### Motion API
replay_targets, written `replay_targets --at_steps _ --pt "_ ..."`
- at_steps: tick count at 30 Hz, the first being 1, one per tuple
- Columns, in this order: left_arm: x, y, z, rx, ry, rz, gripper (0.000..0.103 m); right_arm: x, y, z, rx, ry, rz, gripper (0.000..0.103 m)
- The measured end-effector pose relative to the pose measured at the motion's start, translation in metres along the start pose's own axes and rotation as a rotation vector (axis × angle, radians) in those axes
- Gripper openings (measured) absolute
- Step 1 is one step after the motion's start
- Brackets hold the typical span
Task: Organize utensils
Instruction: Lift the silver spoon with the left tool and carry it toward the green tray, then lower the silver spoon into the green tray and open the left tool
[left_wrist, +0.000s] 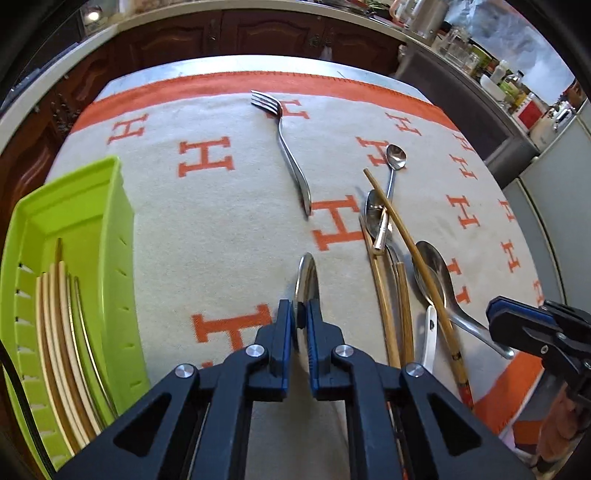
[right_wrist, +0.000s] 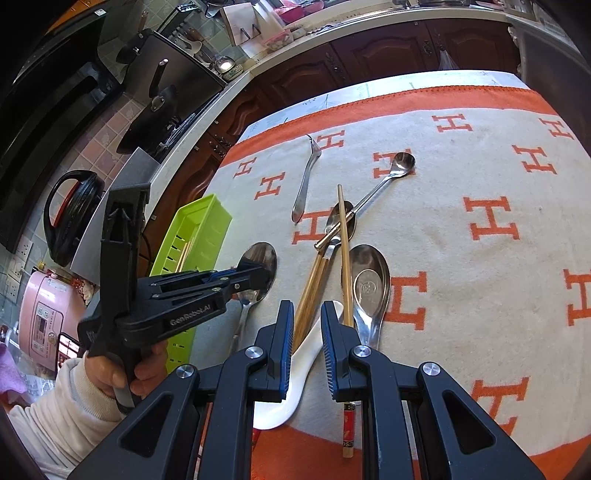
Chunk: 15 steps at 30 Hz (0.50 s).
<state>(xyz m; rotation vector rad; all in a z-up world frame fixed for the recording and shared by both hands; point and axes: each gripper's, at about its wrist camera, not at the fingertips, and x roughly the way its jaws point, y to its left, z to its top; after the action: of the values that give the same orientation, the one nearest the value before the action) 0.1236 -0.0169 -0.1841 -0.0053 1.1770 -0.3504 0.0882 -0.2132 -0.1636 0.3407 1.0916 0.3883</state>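
My left gripper (left_wrist: 302, 314) is shut on a steel spoon (left_wrist: 306, 284), gripping its bowl edge-on; it also shows in the right wrist view (right_wrist: 255, 275) with the spoon (right_wrist: 258, 260). My right gripper (right_wrist: 307, 321) is open above a white ceramic spoon (right_wrist: 295, 384) and wooden chopsticks (right_wrist: 310, 288). A pile of steel spoons (left_wrist: 432, 273) and chopsticks (left_wrist: 402, 229) lies on the cloth. A fork (left_wrist: 291, 158) lies apart at the back. A small spoon (right_wrist: 395, 168) lies further back.
A green plastic tray (left_wrist: 110, 236) at the left holds several chopsticks (left_wrist: 62, 314). The table has a cream and orange patterned cloth (left_wrist: 207, 221). Dark wooden cabinets (left_wrist: 258, 33) and a cluttered counter stand behind. The right gripper shows in the left wrist view (left_wrist: 495, 314).
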Motion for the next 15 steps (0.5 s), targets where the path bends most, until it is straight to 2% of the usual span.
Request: replay_targets --at_steps 4,7,12,15 --pt "-0.005 -0.002 -0.004 -0.044 0.003 0.02 0.002 -0.004 0.0 0.0 0.001 -0.013 -0.009 0.015" --pt "-0.021 0.0 -0.009 -0.061 -0.013 0.005 0.002 -0.007 0.002 0.0 0.001 -0.023 -0.013 0.015" --pt "-0.067 0.006 -0.015 -0.078 -0.059 0.026 0.002 -0.013 0.008 -0.002 -0.007 -0.03 -0.021 0.015" --pt "-0.103 0.016 -0.017 -0.072 -0.088 0.073 0.002 -0.015 0.014 -0.004 -0.01 -0.026 -0.021 0.015"
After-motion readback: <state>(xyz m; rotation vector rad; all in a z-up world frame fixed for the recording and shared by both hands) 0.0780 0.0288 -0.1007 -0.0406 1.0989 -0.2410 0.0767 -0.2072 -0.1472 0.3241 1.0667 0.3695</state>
